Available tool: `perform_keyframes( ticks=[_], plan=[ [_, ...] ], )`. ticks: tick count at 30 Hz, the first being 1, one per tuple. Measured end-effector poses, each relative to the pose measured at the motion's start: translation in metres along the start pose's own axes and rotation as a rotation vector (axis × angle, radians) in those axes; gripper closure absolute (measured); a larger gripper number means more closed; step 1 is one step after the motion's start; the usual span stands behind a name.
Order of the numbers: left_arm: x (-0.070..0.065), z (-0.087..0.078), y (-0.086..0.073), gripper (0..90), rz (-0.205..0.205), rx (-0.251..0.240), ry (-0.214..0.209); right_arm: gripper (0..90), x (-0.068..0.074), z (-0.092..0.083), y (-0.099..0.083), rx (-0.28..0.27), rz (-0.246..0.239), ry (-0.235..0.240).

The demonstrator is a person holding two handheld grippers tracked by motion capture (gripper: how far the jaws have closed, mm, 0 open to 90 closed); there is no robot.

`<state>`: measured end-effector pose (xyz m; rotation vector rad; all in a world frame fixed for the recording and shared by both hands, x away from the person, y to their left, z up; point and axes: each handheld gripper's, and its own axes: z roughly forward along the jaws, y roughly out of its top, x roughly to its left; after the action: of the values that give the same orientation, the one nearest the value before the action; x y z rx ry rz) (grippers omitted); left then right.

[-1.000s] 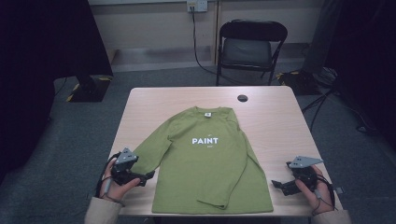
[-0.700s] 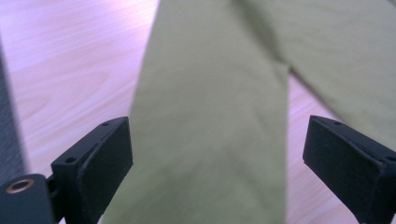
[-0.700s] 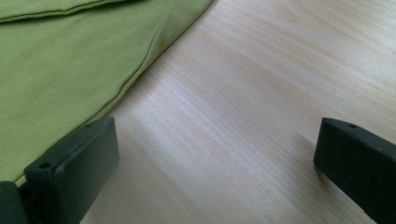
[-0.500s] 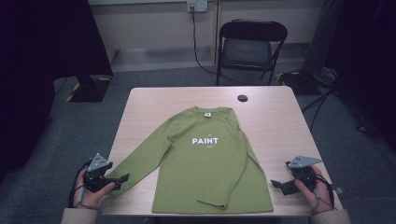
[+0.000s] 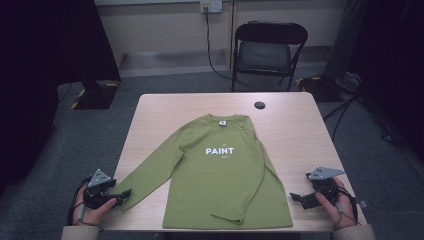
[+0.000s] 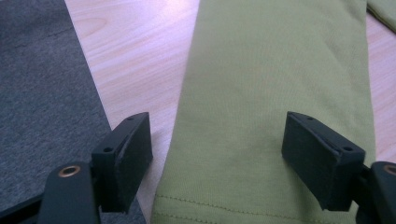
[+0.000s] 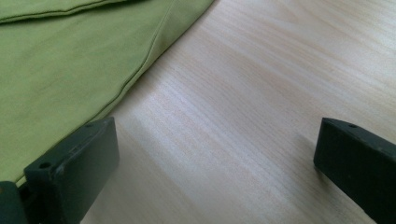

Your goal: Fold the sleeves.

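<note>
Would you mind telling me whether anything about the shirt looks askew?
Yes: the shirt is uneven. One sleeve stretches out toward the left gripper, while the other sleeve lies folded across the body.

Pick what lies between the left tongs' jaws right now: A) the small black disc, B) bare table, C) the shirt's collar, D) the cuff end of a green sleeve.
D: in the left gripper view the sleeve runs up between the open left tongs, its stitched cuff hem nearest the camera.
</note>
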<state>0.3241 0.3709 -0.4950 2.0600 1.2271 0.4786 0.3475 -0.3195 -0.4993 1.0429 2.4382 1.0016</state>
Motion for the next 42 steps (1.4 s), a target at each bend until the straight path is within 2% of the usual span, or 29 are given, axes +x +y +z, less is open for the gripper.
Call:
perform_keyframes(
  ticks=[5, 8, 12, 15, 19, 26, 27, 29, 31, 32, 36, 38, 42],
  plan=[
    [0.002, -0.001, -0.001, 31.3, 0.004, -0.013, -0.005, 0.0, 0.0, 0.0, 0.0, 0.0, 0.0, 0.0],
    [0.004, -0.002, -0.003, 37.1, -0.007, -0.03, 0.004, 0.0, 0.0, 0.0, 0.0, 0.0, 0.0, 0.0],
    [0.005, -0.003, -0.001, 43.0, -0.019, -0.021, 0.02, 0.0, 0.0, 0.0, 0.0, 0.0, 0.0, 0.0],
    [0.005, -0.002, 0.001, 55.3, -0.036, -0.017, 0.025, 0.0, 0.0, 0.0, 0.0, 0.0, 0.0, 0.0],
    [0.002, -0.001, 0.006, 63.8, -0.04, 0.003, 0.028, 0.0, 0.0, 0.0, 0.0, 0.0, 0.0, 0.0],
    [-0.002, 0.001, 0.012, 85.7, -0.044, 0.031, -0.009, 0.0, 0.0, 0.0, 0.0, 0.0, 0.0, 0.0],
    [-0.001, 0.001, 0.012, 86.6, -0.049, 0.033, -0.015, 0.0, 0.0, 0.0, 0.0, 0.0, 0.0, 0.0],
    [-0.001, 0.001, 0.013, 87.2, -0.043, 0.038, 0.0, 0.0, 0.0, 0.0, 0.0, 0.0, 0.0, 0.0],
    [-0.004, 0.002, 0.017, 87.4, -0.004, 0.06, 0.036, 0.0, 0.0, 0.0, 0.0, 0.0, 0.001, 0.0],
    [-0.006, 0.002, 0.018, 87.5, 0.004, 0.068, 0.041, 0.0, 0.0, 0.0, 0.0, 0.0, 0.0, 0.0],
    [-0.01, 0.0, 0.026, 87.6, 0.0, 0.033, 0.018, 0.0, 0.0, 0.0, 0.0, 0.0, 0.0, 0.0],
    [-0.013, -0.002, 0.032, 87.5, -0.005, 0.007, -0.01, 0.0, 0.0, 0.0, 0.0, 0.0, 0.0, 0.0],
    [-0.018, -0.003, 0.04, 87.5, 0.0, -0.013, -0.041, 0.0, 0.0, 0.0, 0.0, 0.0, 0.0, 0.0]
  ],
)
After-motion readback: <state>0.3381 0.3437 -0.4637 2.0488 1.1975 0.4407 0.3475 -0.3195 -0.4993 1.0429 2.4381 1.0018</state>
